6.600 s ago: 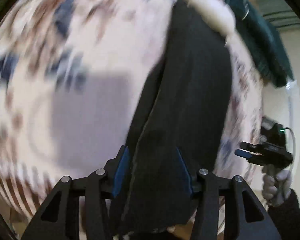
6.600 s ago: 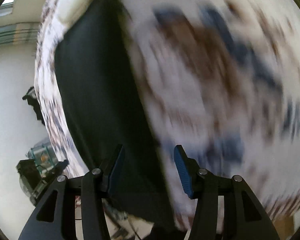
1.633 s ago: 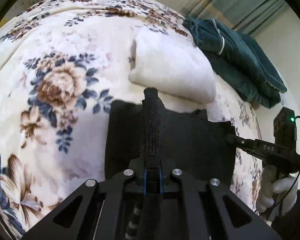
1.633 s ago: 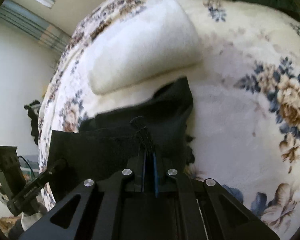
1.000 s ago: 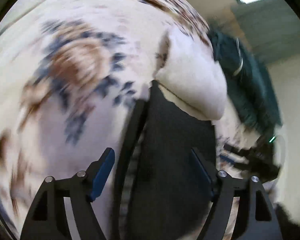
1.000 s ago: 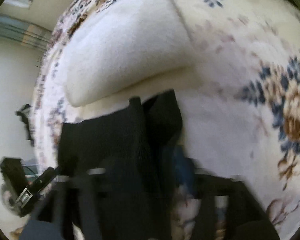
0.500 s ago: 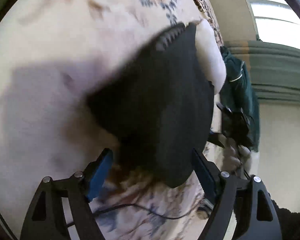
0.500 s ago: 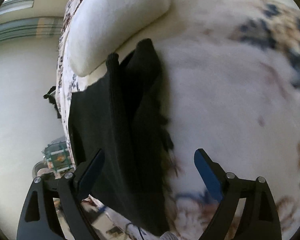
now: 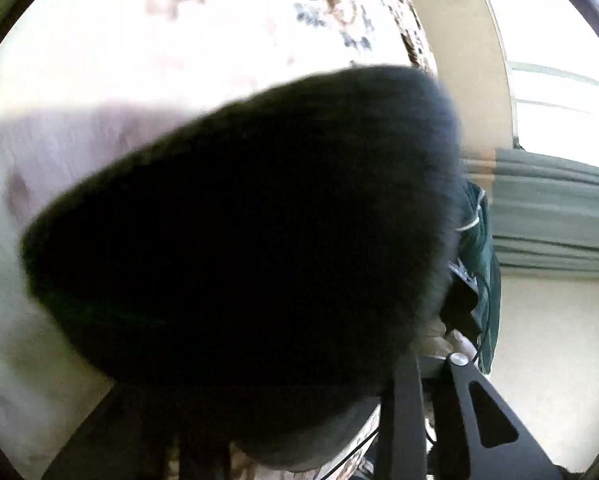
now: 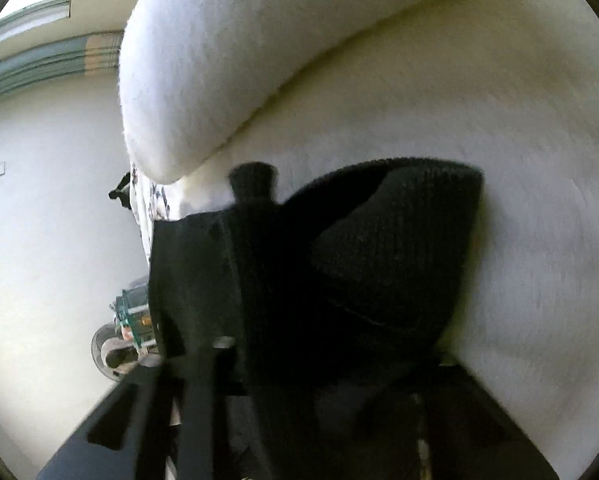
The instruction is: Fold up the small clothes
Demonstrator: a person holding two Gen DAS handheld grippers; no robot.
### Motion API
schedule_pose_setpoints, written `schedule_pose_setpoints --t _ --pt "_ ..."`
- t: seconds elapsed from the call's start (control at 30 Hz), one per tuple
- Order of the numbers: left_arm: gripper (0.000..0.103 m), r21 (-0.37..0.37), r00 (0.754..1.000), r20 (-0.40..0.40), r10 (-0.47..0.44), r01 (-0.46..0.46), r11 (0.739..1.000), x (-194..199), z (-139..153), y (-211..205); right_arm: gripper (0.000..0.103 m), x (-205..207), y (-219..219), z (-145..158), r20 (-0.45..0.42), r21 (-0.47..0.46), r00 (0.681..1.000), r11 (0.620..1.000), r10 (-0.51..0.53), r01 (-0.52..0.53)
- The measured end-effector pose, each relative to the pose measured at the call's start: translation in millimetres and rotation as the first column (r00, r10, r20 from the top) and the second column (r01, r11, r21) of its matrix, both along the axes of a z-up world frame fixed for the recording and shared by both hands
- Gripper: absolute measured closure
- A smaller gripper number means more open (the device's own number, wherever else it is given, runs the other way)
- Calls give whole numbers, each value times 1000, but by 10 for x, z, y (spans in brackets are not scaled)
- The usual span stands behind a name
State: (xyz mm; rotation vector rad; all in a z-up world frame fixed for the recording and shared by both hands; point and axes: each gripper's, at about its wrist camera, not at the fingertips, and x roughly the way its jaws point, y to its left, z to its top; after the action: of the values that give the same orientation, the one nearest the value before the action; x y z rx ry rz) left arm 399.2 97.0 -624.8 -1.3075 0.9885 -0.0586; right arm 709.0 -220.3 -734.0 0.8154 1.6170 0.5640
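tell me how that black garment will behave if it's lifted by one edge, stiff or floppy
Probably floppy: in the right wrist view the black garment lies in soft folds with one flap curled over on the bedspread. Its ribbed knit looks thin, so likely light. It should drape and may unfold if lifted from one edge only; the fuzzy cloth seems unlikely to slip.

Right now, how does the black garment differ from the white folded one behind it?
The black garment is dark, thin and partly folded, with a ribbed edge lifted; the white garment is pale, thick, fluffy and already a neat bundle. The black one lies nearest the camera, and the white one rests farther back. Both lie on the bed cover.
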Motion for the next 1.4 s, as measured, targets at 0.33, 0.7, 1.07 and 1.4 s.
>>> schedule_pose_setpoints --t 0.33,0.7,1.07,1.4 --pt "80 70 945 44 -324 321 945 165 874 514 86 -1665 -395 516 -113 49 948 951 -298 305" --pt "45 108 835 -208 -509 537 837 -43 233 519 71 -3902 -276 183 -321 -99 815 872 -483 479" --pt "37 512 889 -341 -306 448 733 -1017 661 785 50 -3454 -423 1264 -210 -283 955 948 -210 146" --pt "3 558 799 -481 -360 596 578 -1403 -15 656 50 -1796 2084 1746 63 -325 896 858 440 -398"
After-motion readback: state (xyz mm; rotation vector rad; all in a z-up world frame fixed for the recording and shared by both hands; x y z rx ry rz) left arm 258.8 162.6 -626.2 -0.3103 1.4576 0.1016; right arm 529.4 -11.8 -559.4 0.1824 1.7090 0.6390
